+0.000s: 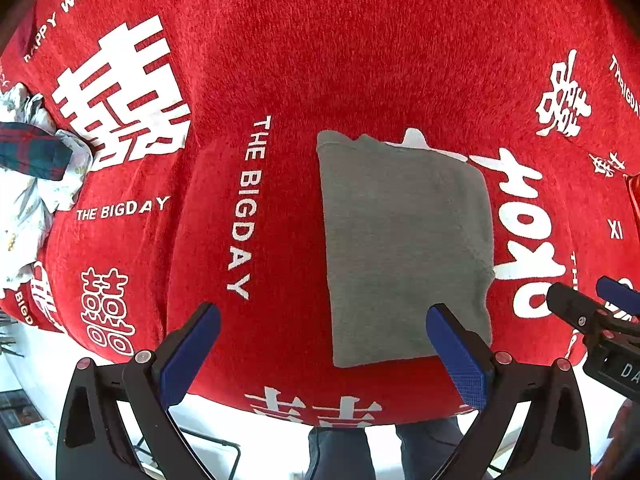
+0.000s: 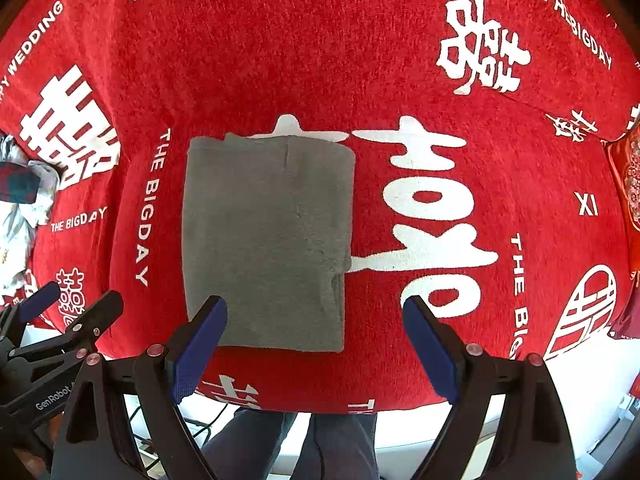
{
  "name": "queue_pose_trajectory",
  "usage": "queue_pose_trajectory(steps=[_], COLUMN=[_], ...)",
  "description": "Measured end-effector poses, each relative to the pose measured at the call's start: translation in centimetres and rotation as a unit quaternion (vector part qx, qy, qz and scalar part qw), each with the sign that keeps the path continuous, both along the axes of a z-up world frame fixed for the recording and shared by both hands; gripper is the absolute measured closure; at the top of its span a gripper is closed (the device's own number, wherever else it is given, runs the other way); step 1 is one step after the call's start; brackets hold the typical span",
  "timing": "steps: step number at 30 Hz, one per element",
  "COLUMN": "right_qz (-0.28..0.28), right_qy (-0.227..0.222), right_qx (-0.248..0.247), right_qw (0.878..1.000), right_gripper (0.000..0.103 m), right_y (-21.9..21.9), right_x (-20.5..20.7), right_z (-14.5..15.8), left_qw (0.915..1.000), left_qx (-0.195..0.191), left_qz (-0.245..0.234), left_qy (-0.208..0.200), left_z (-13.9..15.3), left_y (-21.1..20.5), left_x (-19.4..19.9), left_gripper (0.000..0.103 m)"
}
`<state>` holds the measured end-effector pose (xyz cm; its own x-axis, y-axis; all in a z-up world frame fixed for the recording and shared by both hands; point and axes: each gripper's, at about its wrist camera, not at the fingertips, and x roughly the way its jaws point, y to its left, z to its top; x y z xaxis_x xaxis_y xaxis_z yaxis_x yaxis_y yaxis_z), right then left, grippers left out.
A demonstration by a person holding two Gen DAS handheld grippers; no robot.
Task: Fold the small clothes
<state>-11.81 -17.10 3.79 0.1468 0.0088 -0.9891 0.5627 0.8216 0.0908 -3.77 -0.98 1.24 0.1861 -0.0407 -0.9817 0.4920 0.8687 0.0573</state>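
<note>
Gray folded garment [image 1: 406, 248] flat on the red printed cloth [image 1: 280, 60], near its front edge. Left gripper [image 1: 324, 354] and right gripper [image 2: 316, 344] both spread wide, empty, above that edge. Heap of other clothes [image 1: 36, 168] far left of the garment.

Folded grey garment [image 1: 408, 248] on red cloth [image 1: 280, 60]; left gripper [image 1: 323, 346] jaws apart.

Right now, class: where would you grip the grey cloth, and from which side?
Probably the grey cloth by its near edge, coming from the table's front side: it lies flat and folded, that edge is straight and nearest both open grippers, left and right.
</note>
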Motion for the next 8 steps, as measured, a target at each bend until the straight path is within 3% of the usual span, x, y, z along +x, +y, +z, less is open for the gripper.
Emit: queue_pose_trajectory(steps=[8], right_qz=[0.0], right_qy=[0.001], right_qx=[0.0], right_qw=[1.0], right_gripper=[0.012], right_y=[0.06], right_x=[0.06], right_z=[-0.07], left_qw=[0.9999], left_qx=[-0.001], left_qz=[-0.012], left_qy=[-0.01], left_z=[0.28], left_y=[-0.27], left_x=[-0.14], left_gripper=[0.0])
